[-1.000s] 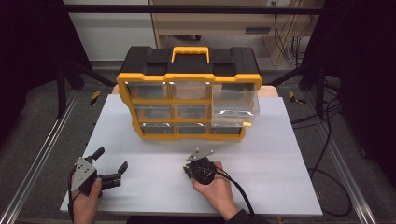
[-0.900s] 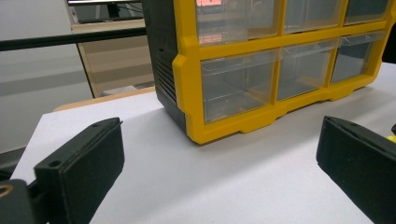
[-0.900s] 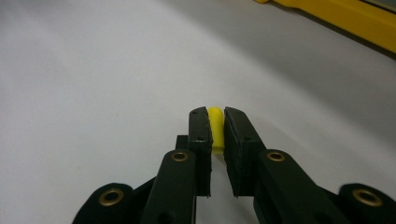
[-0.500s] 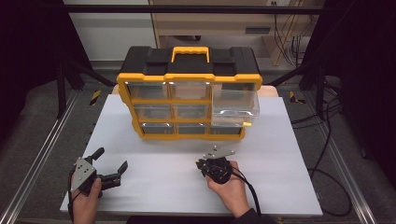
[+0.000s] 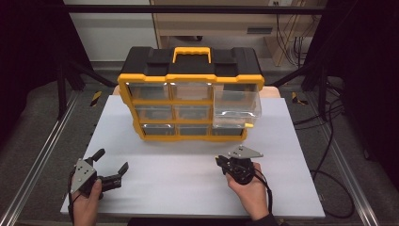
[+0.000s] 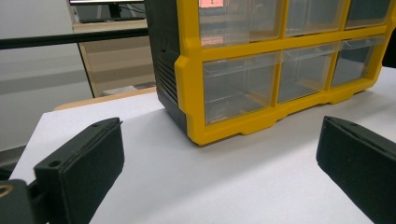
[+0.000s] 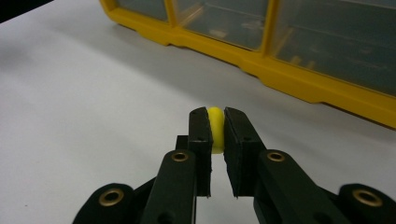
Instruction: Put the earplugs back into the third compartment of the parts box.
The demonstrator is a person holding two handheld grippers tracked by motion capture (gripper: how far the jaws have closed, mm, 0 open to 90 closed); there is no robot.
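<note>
We pinch a small yellow disc (image 7: 215,128) in our right gripper (image 7: 215,122).

It looks smooth and rounded here; overhead, our left gripper (image 5: 109,165) gapes wide at seven o'clock from the drawer cabinet (image 5: 188,77).

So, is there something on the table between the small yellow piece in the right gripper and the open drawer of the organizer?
Nothing visible. The right gripper pinches the yellow piece, and only bare white table lies before the pulled-out drawer of the organizer.

I'm working in a lab or workshop: around my white bench (image 5: 291,141) stand black metal frame rails (image 5: 42,155), loose cables (image 5: 329,155) and wooden cabinets (image 5: 226,23) behind.
</note>
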